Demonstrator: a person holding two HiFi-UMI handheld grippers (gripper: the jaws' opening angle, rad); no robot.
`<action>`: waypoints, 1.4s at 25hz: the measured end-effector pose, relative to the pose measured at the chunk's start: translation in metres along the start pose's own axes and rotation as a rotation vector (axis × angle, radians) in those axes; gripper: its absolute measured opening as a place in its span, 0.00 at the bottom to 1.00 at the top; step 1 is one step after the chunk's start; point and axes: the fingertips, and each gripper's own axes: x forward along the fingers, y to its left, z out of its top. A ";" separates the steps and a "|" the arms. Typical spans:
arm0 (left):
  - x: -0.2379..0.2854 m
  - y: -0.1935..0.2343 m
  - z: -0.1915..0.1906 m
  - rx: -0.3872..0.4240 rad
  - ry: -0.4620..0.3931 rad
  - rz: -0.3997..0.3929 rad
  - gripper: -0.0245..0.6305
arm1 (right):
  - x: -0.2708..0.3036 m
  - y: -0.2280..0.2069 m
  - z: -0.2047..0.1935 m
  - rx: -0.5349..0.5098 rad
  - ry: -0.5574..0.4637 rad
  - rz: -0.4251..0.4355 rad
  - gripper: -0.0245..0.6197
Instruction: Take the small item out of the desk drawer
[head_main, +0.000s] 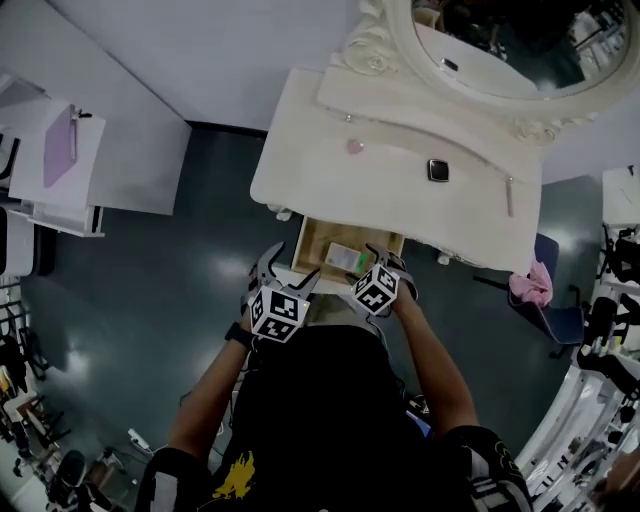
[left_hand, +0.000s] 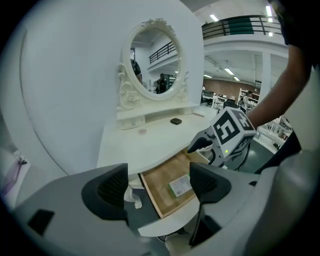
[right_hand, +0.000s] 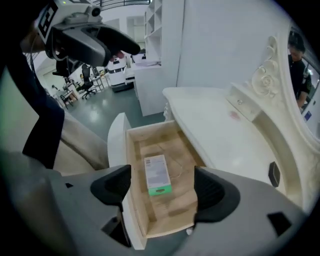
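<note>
The desk drawer (head_main: 322, 238) stands pulled out, its wooden bottom showing. A small white box with a green end (head_main: 347, 258) lies flat inside it, loose. My right gripper (head_main: 385, 262) hovers over the drawer's right side. In the right gripper view its jaws stand open (right_hand: 162, 187), the box (right_hand: 157, 175) lies below and between them, and neither pad touches it. My left gripper (head_main: 275, 268) is at the drawer's front left corner. It is open and empty (left_hand: 159, 186) and looks down at the drawer (left_hand: 159, 196) and the box (left_hand: 181, 186).
The white dressing table (head_main: 300, 170) carries an oval mirror (head_main: 500, 45), a small black object (head_main: 438, 170), a pink spot (head_main: 354, 147) and a pen-like stick (head_main: 509, 195). A chair with a pink cloth (head_main: 530, 285) stands to the right, a white desk (head_main: 60, 150) to the left.
</note>
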 end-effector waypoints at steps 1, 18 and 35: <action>0.002 0.000 -0.003 -0.017 0.008 0.002 0.63 | 0.009 0.000 -0.003 0.000 0.013 0.015 0.67; -0.006 0.013 -0.047 -0.164 0.097 0.140 0.63 | 0.152 0.032 -0.024 -0.042 0.203 0.233 0.63; -0.009 0.014 -0.027 -0.105 0.091 0.075 0.63 | 0.137 0.007 -0.008 -0.089 0.131 0.061 0.60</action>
